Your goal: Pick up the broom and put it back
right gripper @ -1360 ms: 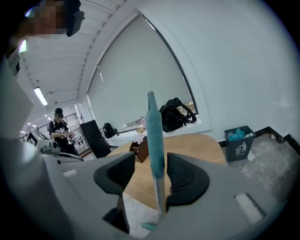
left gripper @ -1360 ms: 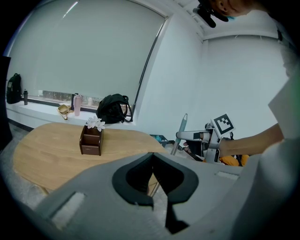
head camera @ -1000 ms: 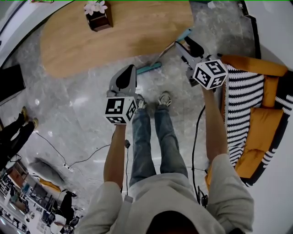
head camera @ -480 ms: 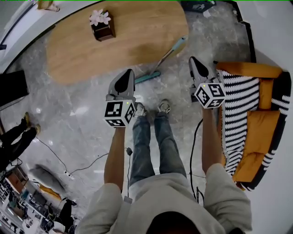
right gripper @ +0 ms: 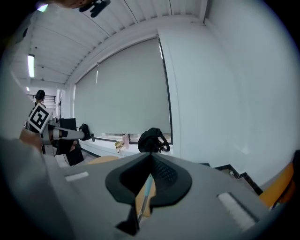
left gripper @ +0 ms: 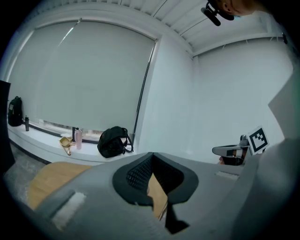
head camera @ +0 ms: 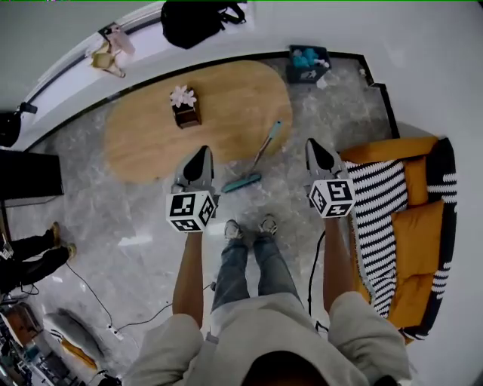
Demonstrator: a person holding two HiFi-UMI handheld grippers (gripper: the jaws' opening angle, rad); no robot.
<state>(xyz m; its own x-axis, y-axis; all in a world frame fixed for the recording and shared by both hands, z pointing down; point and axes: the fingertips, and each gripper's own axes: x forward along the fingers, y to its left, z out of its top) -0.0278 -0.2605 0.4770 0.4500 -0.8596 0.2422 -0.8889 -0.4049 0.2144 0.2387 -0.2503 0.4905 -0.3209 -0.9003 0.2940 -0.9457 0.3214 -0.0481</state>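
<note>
Nearest me in the head view are the person's shoes [head camera: 247, 227] on the grey marbled floor, with both forearms stretched forward above them. The left gripper [head camera: 201, 150] and the right gripper [head camera: 311, 142] are held level with each other, well apart, and neither touches anything.

The left gripper view shows the left gripper's jaws closed tip to tip. Only a strip of wood shows through the opening behind the tips, and nothing is clamped. The right gripper view shows the same: jaws closed and empty. Through that opening I see a thin teal line, the handle of the broom [right gripper: 146, 192], lying far beyond the jaws.

Only the head view places the broom [head camera: 260, 154] properly. It lies on the floor just beyond the shoes, between the two grippers, with its teal head near and its handle running far and right beside the right end of the oval wooden surface [head camera: 226, 98]. I cannot tell whether the handle touches that edge.

A small dark box with pale flowers [head camera: 184, 110] stands on the surface. To the right sits an orange sofa [head camera: 423, 226] under a black-and-white striped throw. Beyond the surface a blue crate [head camera: 306, 64] stands by the wall.

Farthest off, a black backpack [head camera: 199, 20] rests on the window ledge. Both gripper views show it upright under a drawn blind, while the head view shows only its top.
</note>
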